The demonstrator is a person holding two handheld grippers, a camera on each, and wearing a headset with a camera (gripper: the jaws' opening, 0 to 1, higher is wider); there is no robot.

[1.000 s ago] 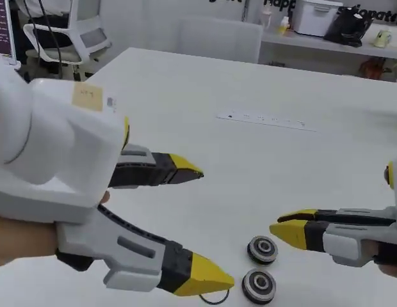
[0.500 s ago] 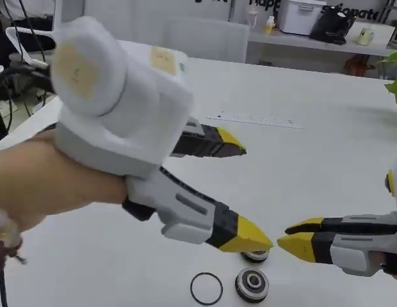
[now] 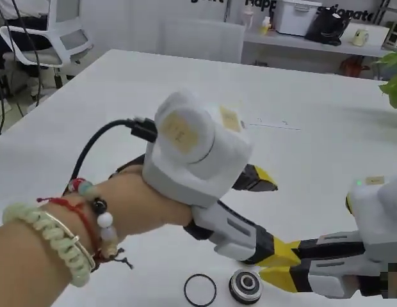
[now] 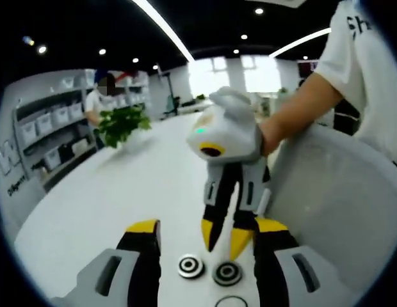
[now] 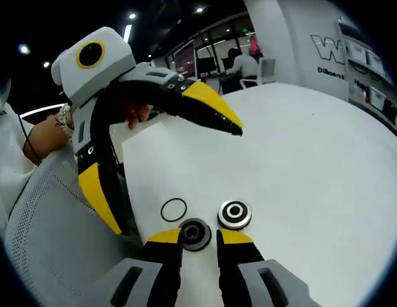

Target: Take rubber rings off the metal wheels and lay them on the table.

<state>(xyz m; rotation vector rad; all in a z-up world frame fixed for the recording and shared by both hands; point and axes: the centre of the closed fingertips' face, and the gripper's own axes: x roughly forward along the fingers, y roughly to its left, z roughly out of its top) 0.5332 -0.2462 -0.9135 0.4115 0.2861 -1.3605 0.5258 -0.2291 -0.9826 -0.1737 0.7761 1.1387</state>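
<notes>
Hazard entry: my left gripper (image 3: 283,217), jaws wide and empty, crowds my right gripper (image 5: 199,235), whose narrowly parted, empty jaws poise at the wheel (image 3: 245,286) just beside the loose rubber ring (image 3: 200,290); I judge a collision could knock that wheel onto the ring.

A white office chair (image 3: 65,33) stood in the upper left of the head view, and a second pale chair (image 3: 200,39) sat at top centre. Along the top right ran a shelf (image 3: 314,39) bearing a white box (image 3: 299,15), a black bag (image 3: 332,25) and a small cup (image 3: 360,37). Green leaves (image 3: 394,80) poked in at the right edge. A thin pale strip (image 3: 275,123) lay flat right of centre (its markings were too small to read). In the left gripper view, a leafy plant (image 4: 121,125) stood left of centre, with racks of bins (image 4: 51,131) behind it and light strips (image 4: 163,27) overhead.
</notes>
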